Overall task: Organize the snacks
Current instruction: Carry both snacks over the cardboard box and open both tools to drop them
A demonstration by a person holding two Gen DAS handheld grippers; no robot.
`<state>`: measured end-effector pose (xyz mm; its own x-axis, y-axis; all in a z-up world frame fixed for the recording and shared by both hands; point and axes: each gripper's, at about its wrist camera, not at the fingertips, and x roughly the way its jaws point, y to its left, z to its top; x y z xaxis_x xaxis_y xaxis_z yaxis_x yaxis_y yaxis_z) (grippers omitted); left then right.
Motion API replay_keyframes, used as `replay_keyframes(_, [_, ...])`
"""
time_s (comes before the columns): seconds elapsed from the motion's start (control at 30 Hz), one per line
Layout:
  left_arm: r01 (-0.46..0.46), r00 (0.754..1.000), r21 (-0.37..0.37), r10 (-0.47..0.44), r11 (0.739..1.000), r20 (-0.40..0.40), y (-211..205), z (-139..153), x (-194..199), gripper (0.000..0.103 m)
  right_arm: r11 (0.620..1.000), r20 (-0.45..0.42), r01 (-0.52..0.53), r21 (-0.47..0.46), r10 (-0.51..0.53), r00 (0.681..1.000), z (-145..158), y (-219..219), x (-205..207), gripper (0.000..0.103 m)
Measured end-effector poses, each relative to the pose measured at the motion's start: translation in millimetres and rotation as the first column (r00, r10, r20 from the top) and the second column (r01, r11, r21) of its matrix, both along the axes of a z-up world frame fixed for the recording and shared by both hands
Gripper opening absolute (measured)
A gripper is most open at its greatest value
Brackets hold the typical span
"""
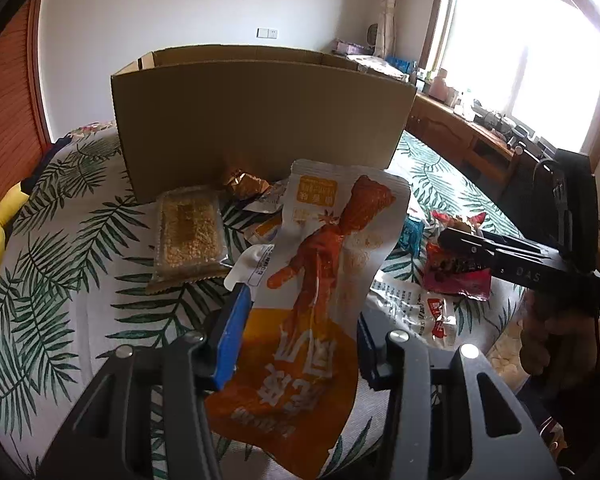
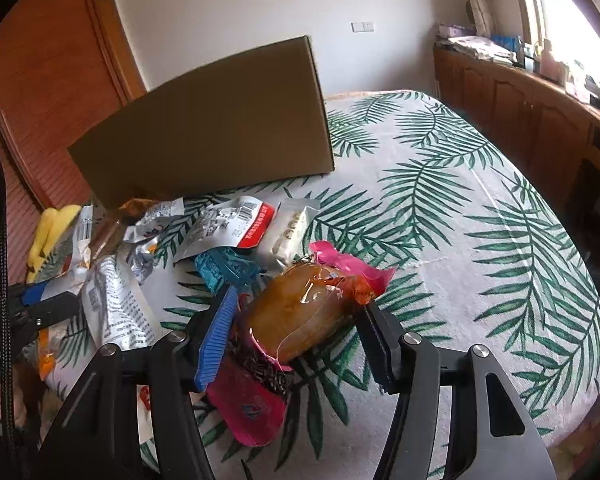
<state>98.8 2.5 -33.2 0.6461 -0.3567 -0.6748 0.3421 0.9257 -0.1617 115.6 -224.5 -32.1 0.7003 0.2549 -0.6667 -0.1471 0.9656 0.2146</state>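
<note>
1. The left gripper [image 1: 300,332] holds a white and orange flat foil snack pouch printed with a chicken foot [image 1: 320,272]; its blue-padded fingers [image 1: 230,340] are narrowed onto the pouch's sides, and the pouch stands lifted above the leaf-print bedspread [image 2: 460,208].
2. The right gripper [image 2: 300,332] has its fingers half closed around a pink-ended clear packet with a brown lump inside [image 2: 300,320]; the left pad touches the packet, but I cannot tell whether the right pad presses on it.
3. A large open brown cardboard box [image 1: 260,120] stands on the far side of the bed.
4. Near the box lie loose snacks: a clear pack of sesame-coloured bars [image 1: 190,236] at left, a gold foil wrapper [image 1: 244,184] against the box, a teal wrapper [image 2: 224,266] and silver pouches [image 2: 224,228] between.
</note>
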Motion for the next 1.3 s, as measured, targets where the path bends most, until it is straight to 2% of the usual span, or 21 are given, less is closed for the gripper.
replay_keyframes(0.3, [-0.005, 0.999, -0.037, 0.007, 0.999, 0.053, 2, 22, -5, 0.047, 1.000, 0.065, 0.003, -0.026, -0.001, 0.998, 20, -7, -9, 0.059])
replay_keyframes(0.33, [-0.006, 0.998, -0.040, 0.008, 0.999, 0.059, 2, 26, -4, 0.047, 0.999, 0.078, 0.003, -0.035, 0.000, 0.997, 25, -7, -10, 0.051])
replay_keyframes(0.37, [-0.006, 0.998, -0.042, 0.009, 0.999, 0.068, 3, 30, -4, 0.047, 0.999, 0.080, -0.001, -0.039, 0.004, 0.997, 28, -7, -10, 0.048])
replay_keyframes(0.53, [-0.011, 0.996, -0.045, 0.015, 0.999, 0.092, 4, 47, 5, 0.047, 0.996, 0.100, -0.022, -0.082, 0.030, 0.995, 42, 0, -4, 0.042])
replay_keyframes(0.8, [-0.015, 0.994, -0.052, 0.020, 0.999, 0.105, 8, 58, 10, 0.047, 0.996, 0.117, -0.045, -0.078, 0.054, 0.992, 49, 1, -1, 0.041])
replay_keyframes(1.0, [-0.018, 0.992, -0.067, 0.026, 0.998, 0.123, 7, 71, 18, 0.047, 0.992, 0.176, -0.053, -0.117, 0.074, 0.982, 76, 6, 0, 0.041])
replay_keyframes(1.3, [-0.027, 0.979, -0.048, 0.037, 0.998, 0.203, 5, 117, 51, 0.047, 0.988, 0.256, -0.058, -0.146, 0.095, 0.962, 124, 15, 29, 0.041])
